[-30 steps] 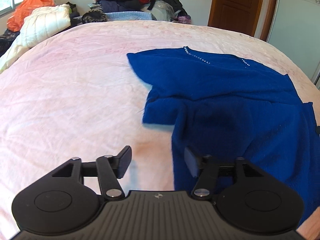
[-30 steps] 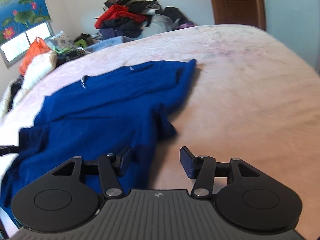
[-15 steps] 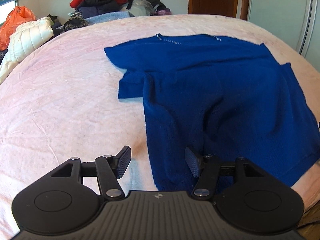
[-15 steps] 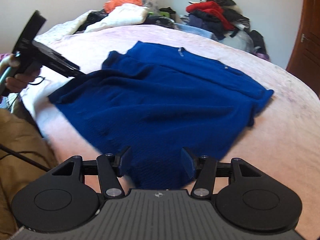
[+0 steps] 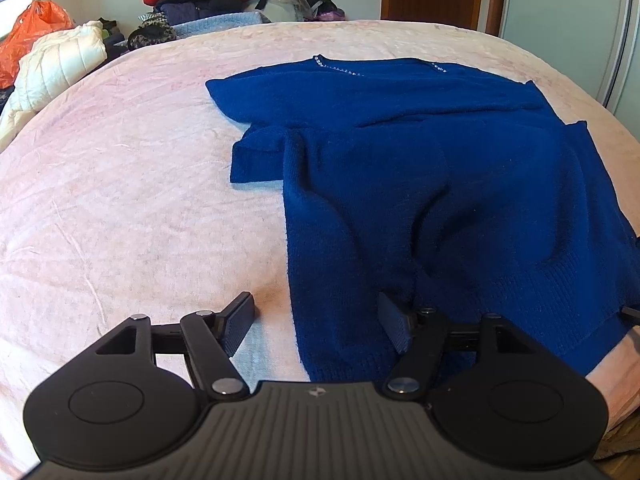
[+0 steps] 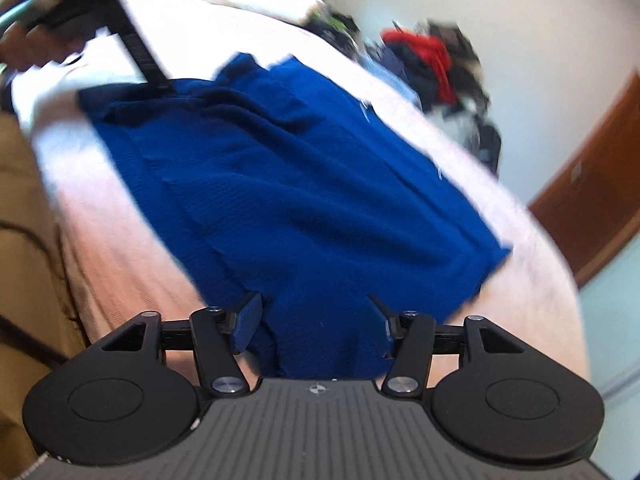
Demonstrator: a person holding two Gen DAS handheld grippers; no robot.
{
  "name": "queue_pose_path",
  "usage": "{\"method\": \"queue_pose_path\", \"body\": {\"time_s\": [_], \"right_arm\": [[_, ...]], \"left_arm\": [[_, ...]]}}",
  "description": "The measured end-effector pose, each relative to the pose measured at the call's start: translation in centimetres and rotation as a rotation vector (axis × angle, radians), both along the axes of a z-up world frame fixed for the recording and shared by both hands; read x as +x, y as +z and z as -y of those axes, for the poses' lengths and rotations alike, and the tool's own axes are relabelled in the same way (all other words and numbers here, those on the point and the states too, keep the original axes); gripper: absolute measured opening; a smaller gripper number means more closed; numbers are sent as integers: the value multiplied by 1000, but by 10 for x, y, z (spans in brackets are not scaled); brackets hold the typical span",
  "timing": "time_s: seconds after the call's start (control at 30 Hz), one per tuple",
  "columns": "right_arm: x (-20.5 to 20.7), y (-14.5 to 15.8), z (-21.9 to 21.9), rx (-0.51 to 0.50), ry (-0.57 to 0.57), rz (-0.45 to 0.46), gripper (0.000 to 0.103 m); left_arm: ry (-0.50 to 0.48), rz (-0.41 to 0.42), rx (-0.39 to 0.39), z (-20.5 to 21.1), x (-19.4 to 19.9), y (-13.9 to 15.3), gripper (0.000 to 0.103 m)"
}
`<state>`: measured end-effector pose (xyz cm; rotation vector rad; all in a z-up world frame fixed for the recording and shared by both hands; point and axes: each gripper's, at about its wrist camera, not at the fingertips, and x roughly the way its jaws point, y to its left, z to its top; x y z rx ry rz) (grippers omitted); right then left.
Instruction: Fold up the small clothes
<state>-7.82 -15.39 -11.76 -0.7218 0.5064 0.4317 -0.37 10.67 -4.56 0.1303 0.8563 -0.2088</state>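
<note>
Both grippers, left gripper point(image 5: 316, 322) and right gripper point(image 6: 314, 322), have swung down to the blue sweater's point(image 5: 420, 184) hem at the bed's point(image 5: 120, 200) near edge, jaws apart, ready to pinch.

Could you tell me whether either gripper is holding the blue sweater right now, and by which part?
Nothing is held: left gripper and right gripper are open at the blue sweater's hem.

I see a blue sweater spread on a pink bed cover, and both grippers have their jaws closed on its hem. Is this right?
Not quite. The blue sweater does lie spread on the pink bed cover, but the jaws are open, not closed. The left wrist view shows the left gripper open over the hem corner, and the right wrist view shows the right gripper open over the hem too.
</note>
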Motion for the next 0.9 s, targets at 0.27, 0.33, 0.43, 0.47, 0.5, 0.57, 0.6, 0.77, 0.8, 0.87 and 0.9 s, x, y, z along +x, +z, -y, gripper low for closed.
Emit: {"method": "queue_pose_path", "body": {"time_s": [0.27,0.33,0.43,0.47,0.5,0.57,0.6,0.77,0.8,0.87,0.9], "right_arm": [[3,3,-12,26,25,7,64],[1,5,-10,-13,41,6,64],[1,2,-5,-110,-27,56,74],[3,2,-3,-116,-45,58,75],[6,2,-3,-113,-60,58,75],[8,2,-9,-95,-70,65,74],[9,0,-14,-84,-55,75,71],[17,0,-13,-18,-43,5,21],[17,0,-11,-29,-57,-3,4],[15,4,-1,-11,-72,-37,2],[15,8,6,17,-82,-63,0]], "left_arm": [[9,0,-9,-1,0,-1,73],[3,0,-6,-1,0,-1,73],[2,1,-11,-3,0,-2,73],[4,1,-13,-3,0,-2,74],[6,1,-12,-2,0,-2,74],[9,3,-9,-1,0,-3,75],[10,3,-8,-1,0,-3,76],[8,-4,-15,-3,1,-3,76],[6,-3,-15,-4,1,-3,76],[7,-1,-16,-4,0,-3,76],[8,-1,-16,-4,0,-3,76]]}}
